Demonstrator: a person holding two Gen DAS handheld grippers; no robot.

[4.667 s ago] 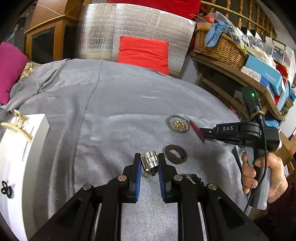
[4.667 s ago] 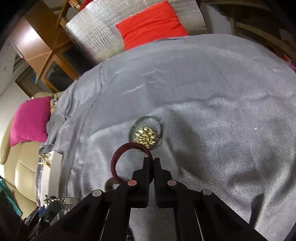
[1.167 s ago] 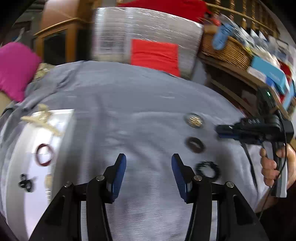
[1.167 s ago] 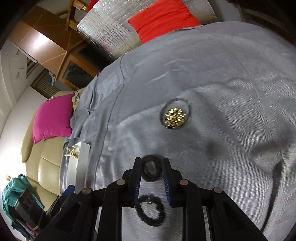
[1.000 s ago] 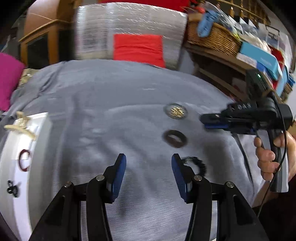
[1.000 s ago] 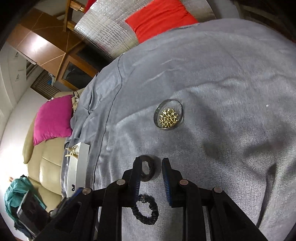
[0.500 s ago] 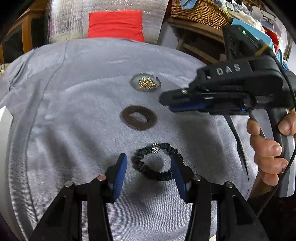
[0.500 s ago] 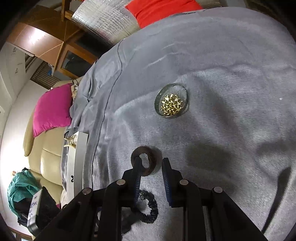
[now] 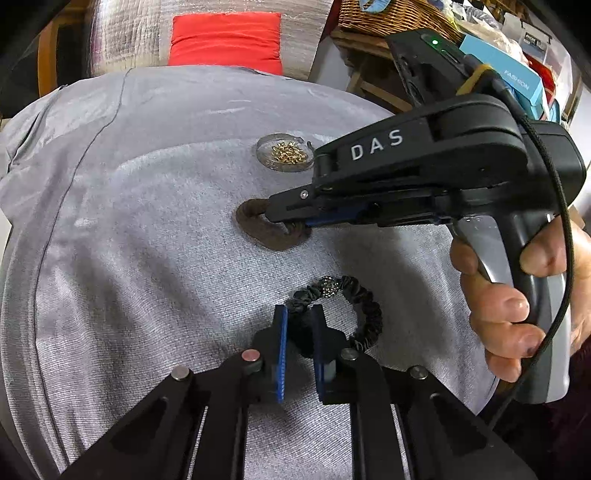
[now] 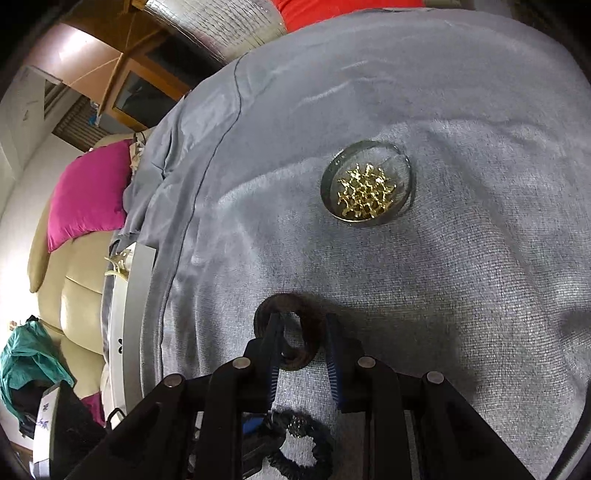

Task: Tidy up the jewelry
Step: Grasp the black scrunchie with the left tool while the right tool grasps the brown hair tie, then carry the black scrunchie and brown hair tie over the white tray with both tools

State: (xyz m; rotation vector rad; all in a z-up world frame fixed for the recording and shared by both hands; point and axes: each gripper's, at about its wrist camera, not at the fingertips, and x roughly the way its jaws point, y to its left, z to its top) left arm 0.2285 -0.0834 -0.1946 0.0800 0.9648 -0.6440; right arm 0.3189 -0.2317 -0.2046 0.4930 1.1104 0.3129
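Observation:
A black ruffled scrunchie bracelet (image 9: 354, 302) lies on the grey cloth. My left gripper (image 9: 298, 314) has its jaws closed down on the scrunchie's left side. A dark brown ring bracelet (image 9: 264, 230) lies further back. My right gripper (image 10: 301, 326) is open, one finger through the ring's hole and the other outside its right edge (image 10: 310, 325). The right gripper also shows in the left wrist view (image 9: 291, 221). A clear round dish of small gold pieces (image 10: 367, 188) sits beyond. The scrunchie also shows at the bottom of the right wrist view (image 10: 306, 446).
A white jewelry box (image 10: 129, 314) with a cream hair claw (image 10: 120, 264) stands at the cloth's left edge. A red cushion (image 9: 225, 38) on a silver pad sits behind. A shelf with a wicker basket (image 9: 388, 14) and boxes stands at the right.
My left gripper has swung from the white box to the scrunchie and narrowed its jaws onto it. My right gripper has dropped onto the brown ring.

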